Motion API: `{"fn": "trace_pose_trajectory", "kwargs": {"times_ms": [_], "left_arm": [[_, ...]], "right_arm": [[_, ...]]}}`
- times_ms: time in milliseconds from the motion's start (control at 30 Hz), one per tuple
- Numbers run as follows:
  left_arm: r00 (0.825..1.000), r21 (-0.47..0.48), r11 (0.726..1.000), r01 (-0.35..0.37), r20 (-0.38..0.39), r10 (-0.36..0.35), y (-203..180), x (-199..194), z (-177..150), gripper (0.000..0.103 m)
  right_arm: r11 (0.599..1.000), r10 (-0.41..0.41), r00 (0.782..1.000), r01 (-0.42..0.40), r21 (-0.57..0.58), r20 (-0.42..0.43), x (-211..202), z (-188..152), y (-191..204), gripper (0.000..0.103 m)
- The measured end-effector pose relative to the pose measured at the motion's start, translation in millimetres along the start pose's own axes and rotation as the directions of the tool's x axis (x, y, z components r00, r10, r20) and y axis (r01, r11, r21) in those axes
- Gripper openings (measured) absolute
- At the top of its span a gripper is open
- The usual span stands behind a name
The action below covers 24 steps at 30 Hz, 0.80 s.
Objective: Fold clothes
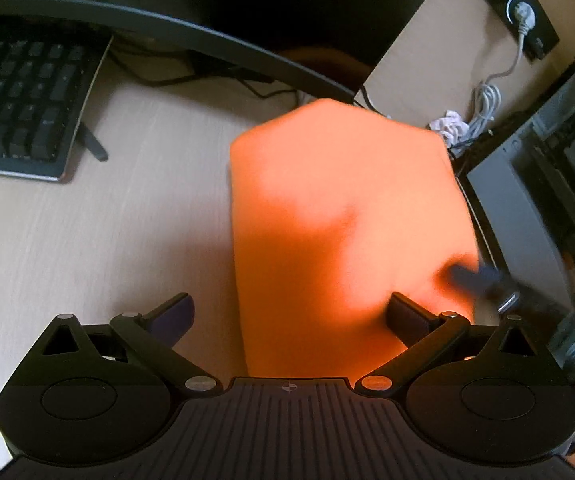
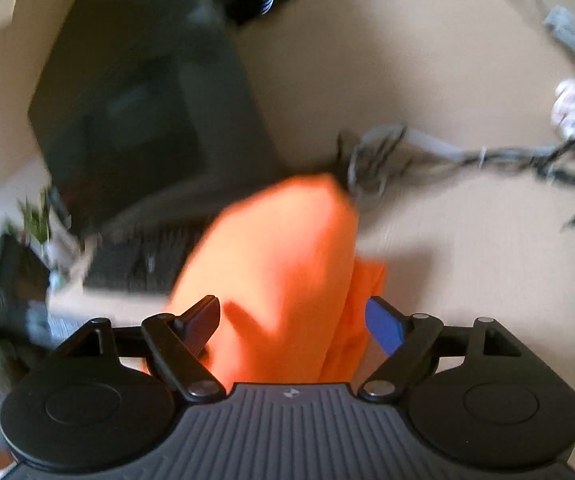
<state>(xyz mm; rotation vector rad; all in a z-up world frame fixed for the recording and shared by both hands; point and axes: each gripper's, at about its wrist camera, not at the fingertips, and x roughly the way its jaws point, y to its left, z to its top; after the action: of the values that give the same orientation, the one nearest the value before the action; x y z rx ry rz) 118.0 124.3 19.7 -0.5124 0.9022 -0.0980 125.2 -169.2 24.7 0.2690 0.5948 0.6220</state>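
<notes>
An orange garment [image 1: 339,216] lies folded on the light wood desk [image 1: 87,240]. My left gripper [image 1: 287,320] is open above its near edge, with one finger over bare desk and the other over the cloth. The right gripper shows blurred at the cloth's right edge in the left wrist view [image 1: 483,276]. In the right wrist view the right gripper [image 2: 293,324] is open, and the orange cloth [image 2: 279,264] rises between its fingers without being pinched. That view is motion-blurred.
A black keyboard [image 1: 19,104] lies at the far left under a curved monitor edge [image 1: 167,24]. A computer case [image 1: 547,200] stands at the right. White cables [image 1: 487,104] and crumpled paper [image 1: 449,124] lie behind the garment. A cable tangle [image 2: 467,156] crosses the desk.
</notes>
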Motion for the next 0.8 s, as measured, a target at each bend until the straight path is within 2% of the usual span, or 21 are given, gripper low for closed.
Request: {"fn": "trace_pose_trajectory", "kwargs": {"times_ms": [33, 100, 133, 200, 267, 300, 400, 500, 567, 600, 633, 700, 800], "left_arm": [[1.000, 0.001, 1.000, -0.001, 0.001, 0.001, 0.3, 0.1, 0.0, 0.103], [1.000, 0.008, 1.000, -0.008, 0.006, 0.008, 0.7, -0.5, 0.5, 0.103], [1.000, 0.015, 1.000, -0.015, 0.012, 0.015, 1.4, -1.8, 0.3, 0.103], [0.999, 0.027, 0.999, -0.029, 0.026, 0.029, 3.0, -4.6, -1.0, 0.103], [0.999, 0.028, 0.999, -0.041, 0.034, 0.040, 5.7, -6.3, -1.1, 0.103], [0.998, 0.025, 0.999, -0.048, 0.036, 0.047, 7.4, -7.1, -1.2, 0.103], [0.998, 0.023, 0.998, -0.058, 0.037, 0.057, 12.6, -10.5, -2.5, 0.103], [0.998, 0.017, 0.998, -0.052, 0.032, 0.052, 15.5, -13.7, -3.2, 0.103], [0.998, 0.020, 0.998, -0.056, 0.033, 0.055, 13.5, -14.9, -3.1, 0.103], [0.998, 0.022, 0.998, -0.057, 0.034, 0.057, 13.1, -15.4, -2.9, 0.103], [0.998, 0.023, 0.998, -0.058, 0.034, 0.057, 13.2, -15.7, -3.0, 0.103], [0.998, 0.020, 0.998, -0.059, 0.031, 0.059, 13.2, -15.0, -5.1, 0.103], [0.998, 0.031, 0.998, -0.057, 0.010, 0.057, 9.3, -14.8, -14.1, 0.103]], "right_arm": [[0.999, -0.039, 0.998, 0.040, -0.020, 0.039, 0.8, 10.6, 0.0, 0.059], [0.989, -0.118, 0.991, 0.123, -0.087, 0.062, 14.3, 28.3, 3.3, 0.049], [0.982, -0.145, 0.988, 0.150, -0.119, 0.050, 25.5, 33.9, 3.5, 0.048], [0.962, -0.199, 0.979, 0.187, -0.201, -0.038, 61.1, 31.6, 1.3, 0.048], [0.939, -0.258, 0.958, 0.217, -0.265, -0.128, 96.4, 18.8, -1.4, 0.048], [0.938, -0.260, 0.955, 0.216, -0.270, -0.140, 101.3, 13.1, -0.2, 0.048], [0.947, -0.213, 0.968, 0.170, -0.273, -0.135, 95.4, 9.2, 8.5, 0.048], [0.952, -0.181, 0.977, 0.146, -0.267, -0.109, 72.2, 12.5, 10.8, 0.050], [0.959, -0.148, 0.986, 0.124, -0.256, -0.076, 55.9, 14.2, 10.6, 0.057], [0.960, -0.135, 0.989, 0.115, -0.254, -0.059, 49.9, 14.2, 9.8, 0.065], [0.958, -0.136, 0.989, 0.116, -0.262, -0.060, 47.7, 11.2, 9.3, 0.069], [0.946, -0.165, 0.981, 0.130, -0.297, -0.098, 50.0, -2.0, 10.1, 0.069], [0.929, -0.221, 0.950, 0.135, -0.345, -0.221, 70.0, -32.0, 9.6, 0.068]]}}
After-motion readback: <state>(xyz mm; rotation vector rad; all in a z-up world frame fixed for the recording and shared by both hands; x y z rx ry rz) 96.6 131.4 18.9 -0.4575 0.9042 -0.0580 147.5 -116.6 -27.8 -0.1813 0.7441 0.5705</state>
